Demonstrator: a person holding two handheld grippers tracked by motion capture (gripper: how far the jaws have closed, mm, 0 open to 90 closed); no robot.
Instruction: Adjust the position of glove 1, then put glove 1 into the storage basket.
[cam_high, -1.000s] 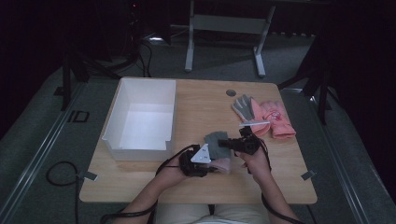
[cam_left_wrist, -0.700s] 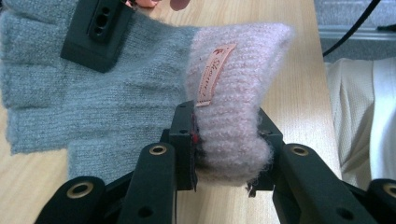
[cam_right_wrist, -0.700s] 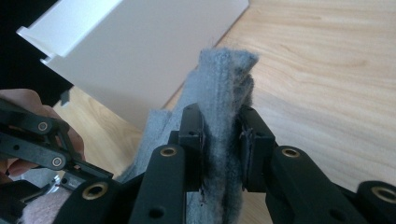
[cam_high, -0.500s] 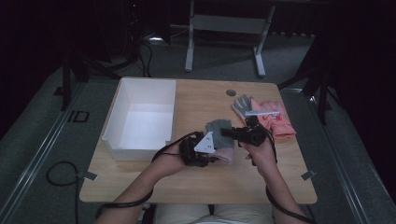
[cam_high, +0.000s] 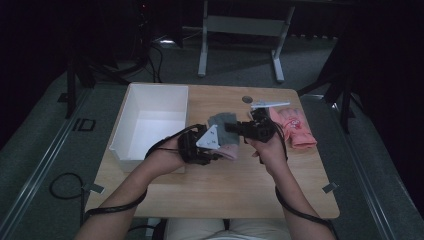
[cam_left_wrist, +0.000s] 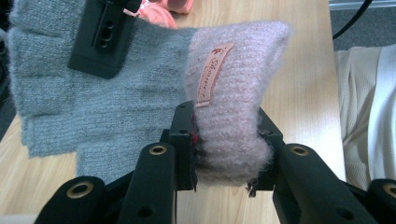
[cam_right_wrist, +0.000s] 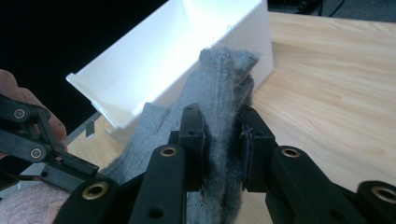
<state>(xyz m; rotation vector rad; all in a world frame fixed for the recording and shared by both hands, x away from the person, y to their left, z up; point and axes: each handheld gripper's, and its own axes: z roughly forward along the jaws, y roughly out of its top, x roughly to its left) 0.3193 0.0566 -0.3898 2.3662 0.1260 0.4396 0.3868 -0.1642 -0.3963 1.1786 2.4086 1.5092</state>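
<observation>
Item: grey knit glove (cam_left_wrist: 93, 112) with pink cuff (cam_left_wrist: 233, 102) — off wooden table (cam_high: 225, 185), higher than a second ago, stretched between both tools. Left gripper (cam_left_wrist: 224, 140) clamped on cuff; right gripper (cam_right_wrist: 222, 140) clamped on glove's finger end. White bin (cam_high: 150, 125) beyond left gripper, pink glove (cam_high: 295, 127) beyond right. Judgement: lift done, carry toward bin likely next.

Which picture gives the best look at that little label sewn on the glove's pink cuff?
The left gripper view: the label fills a clear strip on the pink cuff, just above the left gripper that clamps it. In the high view the cuff is a small pink patch. The right gripper view catches a bit of pink at its bottom left corner.
</observation>
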